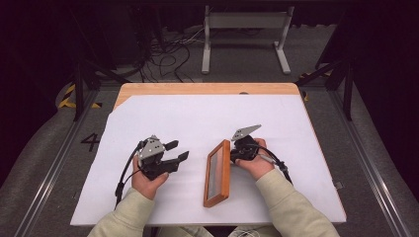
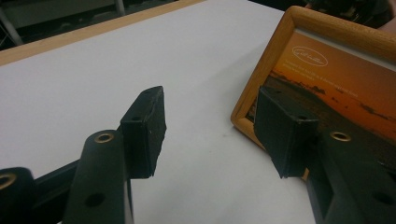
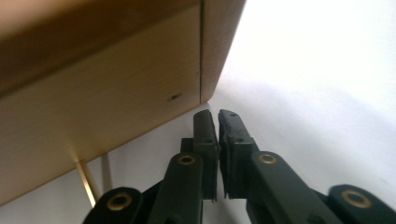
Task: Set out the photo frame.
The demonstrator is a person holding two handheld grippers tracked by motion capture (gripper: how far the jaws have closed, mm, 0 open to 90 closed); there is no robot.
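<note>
right tool [image 3: 218, 122] jaws nearly closed, empty, just behind tilted picture frame [image 1: 218, 173]; left tool [image 1: 177, 150] open, empty, beside frame.

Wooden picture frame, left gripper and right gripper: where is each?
wooden picture frame [image 1: 226, 148], high view, right wooden rail.
left gripper [image 1: 178, 150], high view, gap between open jaw tips.
right gripper [image 3: 218, 116], right gripper view, between nearly closed jaw tips.

The right gripper [image 3: 218, 122] is pointing its two black jaws, nearly closed with nothing between them, at the lower corner of the wooden frame [image 3: 107, 93]; the white table cover [image 3: 317, 84] is lying below the frame.
</note>
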